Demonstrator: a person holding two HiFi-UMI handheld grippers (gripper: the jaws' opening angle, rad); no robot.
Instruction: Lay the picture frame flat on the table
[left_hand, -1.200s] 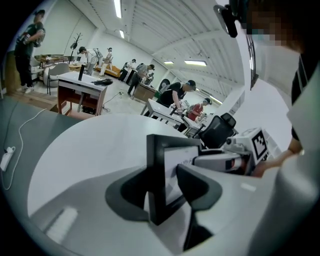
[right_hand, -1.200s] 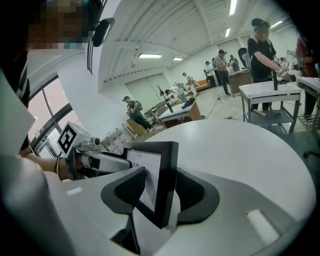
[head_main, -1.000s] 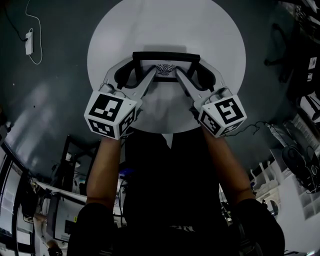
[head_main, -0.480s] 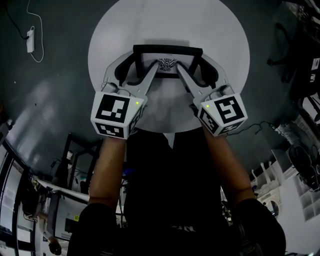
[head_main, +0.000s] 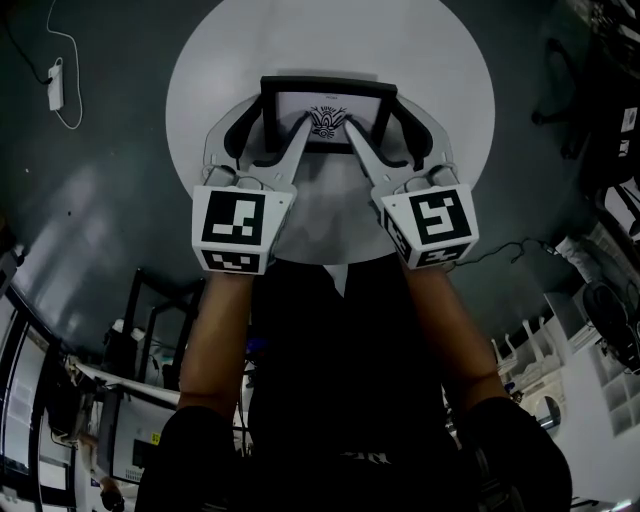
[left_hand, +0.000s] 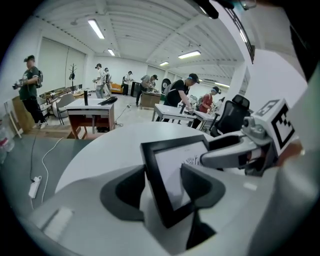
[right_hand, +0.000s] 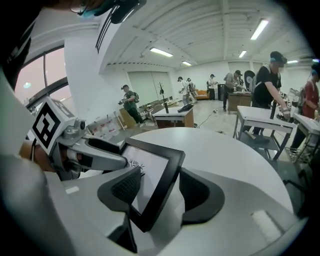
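Since the earlier head view: more of the picture frame's (head_main: 330, 100) printed face shows from above, where only a narrow strip showed before. Both claws have just been opening. Both marker cubes have turned squarer to the camera.

**Item 1, picture frame.** Black rails, white sheet with a small dark motif. Sits near the middle of the table (head_main: 330, 40), face up. It looks close to flat. No view settles whether its back rests fully on the table, and a dark wedge under its near corner in both gripper views leaves that open.

**Item 2, left gripper (head_main: 272, 128).** Reaches in from the table's near edge. Jaws spread wide across the frame's left rail, the outer pad just beside the rail and the inner pad above the glass. No squeeze is evident.

**Item 3, right gripper (head_main: 380, 128).** Mirror placement from the table's near edge. Jaws wide apart across the frame's right rail, which runs between the pads without being pinched.

**Progress, judged.**
- Lowering appears essentially done, and release is under way.
- Remaining: draw both claws back toward the table's near edge without dragging the rails, then confirm the frame lies flat.
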